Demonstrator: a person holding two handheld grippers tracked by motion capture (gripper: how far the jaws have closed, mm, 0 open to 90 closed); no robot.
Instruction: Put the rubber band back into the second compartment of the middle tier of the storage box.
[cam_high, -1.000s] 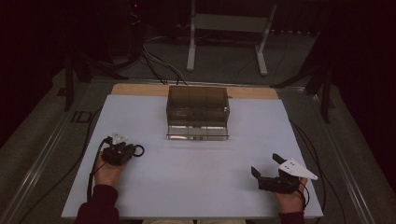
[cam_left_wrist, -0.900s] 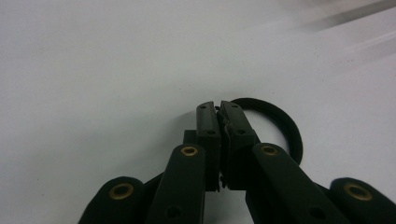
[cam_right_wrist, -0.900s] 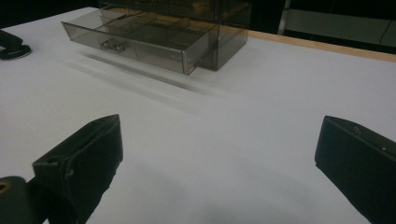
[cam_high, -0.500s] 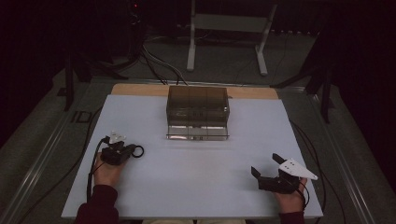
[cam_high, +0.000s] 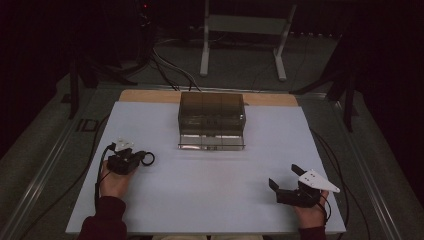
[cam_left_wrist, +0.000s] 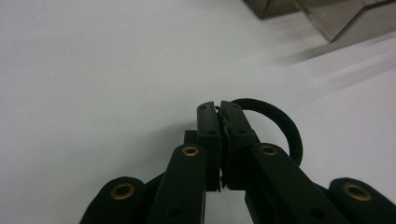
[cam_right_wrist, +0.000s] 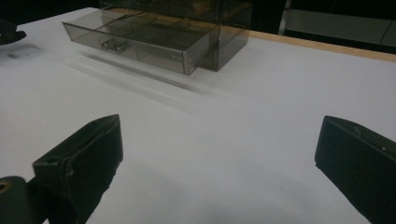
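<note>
My left gripper (cam_high: 139, 159) rests at the left of the white table top (cam_high: 210, 200), shut on a black elastic ring (cam_high: 153, 159). In the left gripper view the jaws meet at the tips (cam_left_wrist: 219, 108), and the ring (cam_left_wrist: 276, 113) loops out to their right. Low on the sheet at the right, my right gripper (cam_high: 284, 176) is open with nothing between its jaws. A smoky clear drawer box (cam_high: 212, 112) stands at the centre back, its bottom drawer (cam_high: 212, 141) pulled out toward me. The right gripper view looks at this open drawer (cam_right_wrist: 140, 39) past the gripper (cam_right_wrist: 219, 154).
A wooden strip (cam_high: 150, 96) runs along the far edge of the sheet. Black cables (cam_high: 97, 165) trail off the table's left and right sides. A white metal stand (cam_high: 245, 30) sits on the floor behind the table.
</note>
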